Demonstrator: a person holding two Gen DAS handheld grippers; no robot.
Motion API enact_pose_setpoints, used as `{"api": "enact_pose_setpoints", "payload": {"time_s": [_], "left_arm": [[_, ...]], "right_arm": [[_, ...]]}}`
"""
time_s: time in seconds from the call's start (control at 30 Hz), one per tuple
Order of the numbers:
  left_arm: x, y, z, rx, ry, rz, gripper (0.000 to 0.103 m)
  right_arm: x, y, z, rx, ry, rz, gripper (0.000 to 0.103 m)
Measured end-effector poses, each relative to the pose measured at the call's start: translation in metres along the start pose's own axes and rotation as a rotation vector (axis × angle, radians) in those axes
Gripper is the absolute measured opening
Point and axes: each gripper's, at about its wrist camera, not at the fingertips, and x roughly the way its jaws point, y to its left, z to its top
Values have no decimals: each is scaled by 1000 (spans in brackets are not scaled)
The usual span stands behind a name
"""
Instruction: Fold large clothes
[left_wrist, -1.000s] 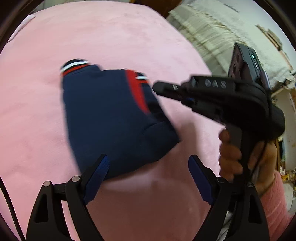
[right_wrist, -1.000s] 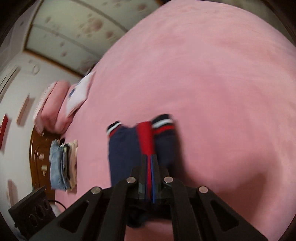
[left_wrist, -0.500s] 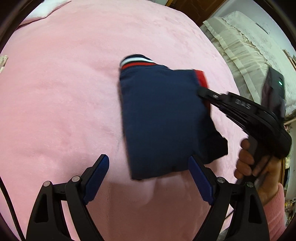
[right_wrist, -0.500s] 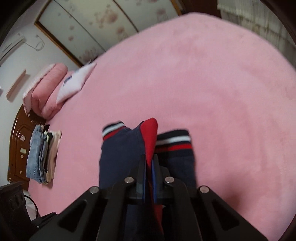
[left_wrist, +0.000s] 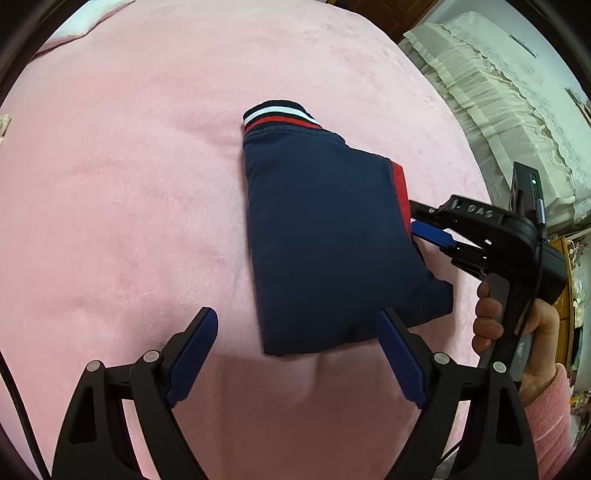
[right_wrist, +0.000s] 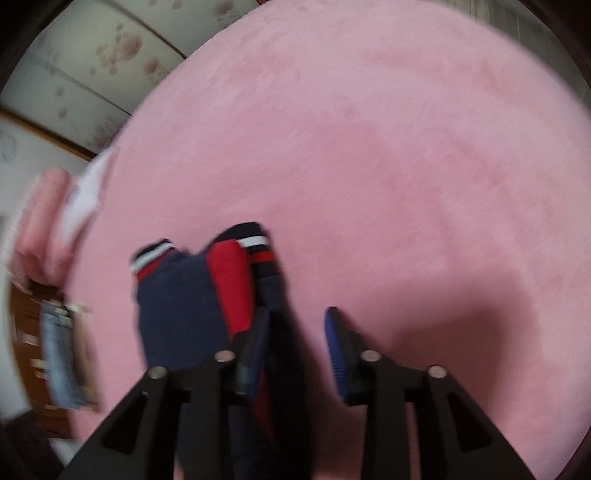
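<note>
The left gripper (left_wrist: 297, 349) hangs wide over the near edge of the folded garment (left_wrist: 325, 251), touching nothing. The garment lies flat on the pink blanket (left_wrist: 129, 206). At its far side the right gripper (right_wrist: 295, 347) has just been opening — the red-trimmed edge sits between the parted jaws, unpinched.

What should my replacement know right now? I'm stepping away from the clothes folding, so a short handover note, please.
Left gripper: open, empty, hovering over the near edge of the navy garment.
Right gripper: jaws have just been opening; the garment's red-striped edge lies between them, pads apparently no longer pressing.
Garment: folded into a compact rectangle on the pink blanket, striped cuffs at the far end.
Done: fold laid down.
Left: withdraw the right gripper, tidy edges; probably add it to the folded stack.
</note>
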Motion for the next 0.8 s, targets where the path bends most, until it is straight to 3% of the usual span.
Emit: {"api": "enact_pose_setpoints", "payload": {"time_s": [0.1, 0.13, 0.17, 0.4, 0.5, 0.57, 0.7, 0.73, 0.77, 0.8], "left_arm": [[2, 1, 1, -2, -1, -1, 86], [3, 1, 1, -1, 1, 1, 86], [6, 2, 2, -1, 2, 3, 86], [8, 5, 3, -11, 2, 18, 86], [11, 7, 3, -16, 11, 17, 86], [12, 6, 3, -13, 12, 22, 86], [13, 4, 4, -7, 7, 18, 86], [13, 4, 4, -4, 7, 20, 86], [13, 3, 5, -1, 4, 24, 86], [13, 2, 5, -1, 2, 26, 86]], "right_arm": [[0, 1, -2, 11, -2, 20, 38], [1, 3, -3, 2, 2, 10, 49], [2, 6, -2, -4, 3, 8, 52], [-14, -2, 1, 21, -40, 95, 53], [-10, -1, -1, 13, -6, 162, 53], [-2, 1, -2, 2, 29, 140, 54], [13, 12, -5, -85, 72, 7, 53], [14, 16, -6, -107, 55, -6, 51], [13, 21, -7, -125, 41, 3, 30], [11, 26, -8, -143, 31, 26, 19]]}}
